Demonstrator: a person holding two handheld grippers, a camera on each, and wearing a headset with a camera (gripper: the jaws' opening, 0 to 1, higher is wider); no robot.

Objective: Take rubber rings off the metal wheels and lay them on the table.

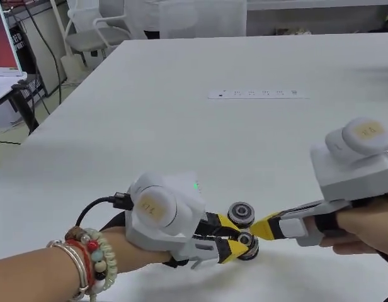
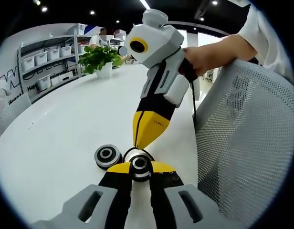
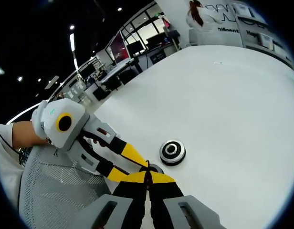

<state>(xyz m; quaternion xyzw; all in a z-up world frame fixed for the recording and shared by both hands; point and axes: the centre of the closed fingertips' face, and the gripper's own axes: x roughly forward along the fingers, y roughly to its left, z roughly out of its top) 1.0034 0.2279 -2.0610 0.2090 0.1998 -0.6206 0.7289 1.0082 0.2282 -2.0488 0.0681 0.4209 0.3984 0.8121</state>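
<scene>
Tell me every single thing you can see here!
Table: one, white, under everything.
Loose wheel: one, silver with a dark ring, on the table beside the grippers.
Held wheel: one, same colours, between the left gripper's jaws.
Power strip: one, white, farther along the table.
Mesh chair: one, grey, at the table's edge.
Plant: one, green in a white pot, near the table's far end.
Bracelets: several, red, green and silver, left wrist.
Left gripper: white and yellow, shut on the held wheel.
Right gripper: white and yellow, shut, tip at the held wheel's rim.
</scene>
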